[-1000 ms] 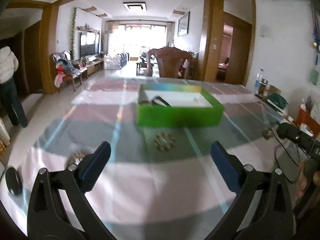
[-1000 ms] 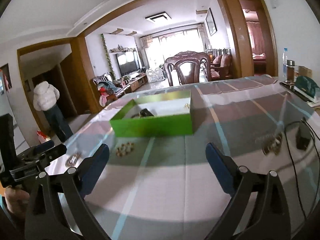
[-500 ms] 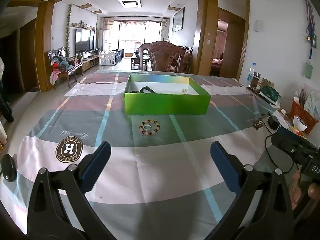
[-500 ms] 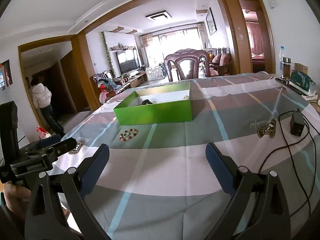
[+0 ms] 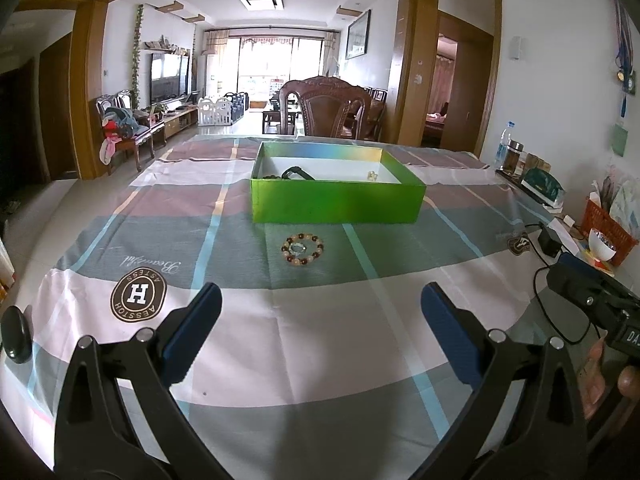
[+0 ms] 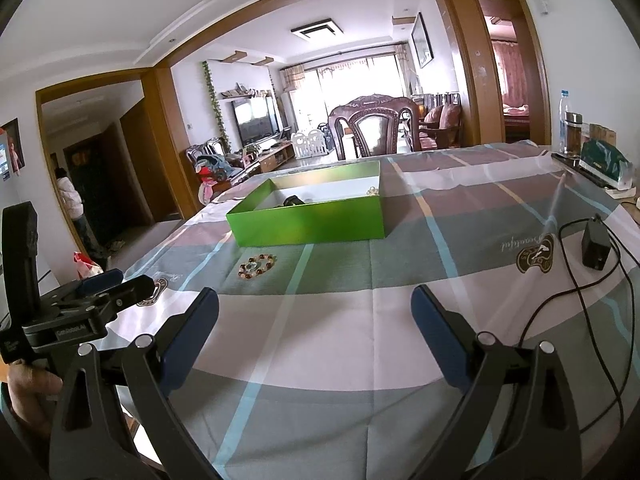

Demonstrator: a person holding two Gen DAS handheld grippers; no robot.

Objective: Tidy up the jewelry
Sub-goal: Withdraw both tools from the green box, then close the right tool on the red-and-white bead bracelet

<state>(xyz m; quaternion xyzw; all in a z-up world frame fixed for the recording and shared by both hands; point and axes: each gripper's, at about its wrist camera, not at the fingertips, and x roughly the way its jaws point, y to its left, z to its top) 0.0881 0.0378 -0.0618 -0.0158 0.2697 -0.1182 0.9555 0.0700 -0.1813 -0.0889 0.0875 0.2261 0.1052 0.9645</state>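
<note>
Green cardboard forms the open box (image 5: 338, 204) that sits mid-table in the left wrist view, on a checked tablecloth (image 5: 280, 332). A beaded bracelet (image 5: 302, 249) lies flat on the cloth just in front of the box's near wall, apart from it. Inside the box, a dark item (image 5: 296, 173) rests toward the left and a small pale trinket (image 5: 373, 176) toward the right. The left gripper (image 5: 320, 320) hangs above the cloth with its blue pads spread wide, holding nothing, well short of the bracelet.

From the right wrist view, the same box (image 6: 308, 228) stands further left, with the bracelet (image 6: 258, 266) in front of its near left corner. The right gripper (image 6: 314, 314) is likewise spread wide and empty. A black adapter (image 6: 596, 246) and its cable lie on the cloth at right.
</note>
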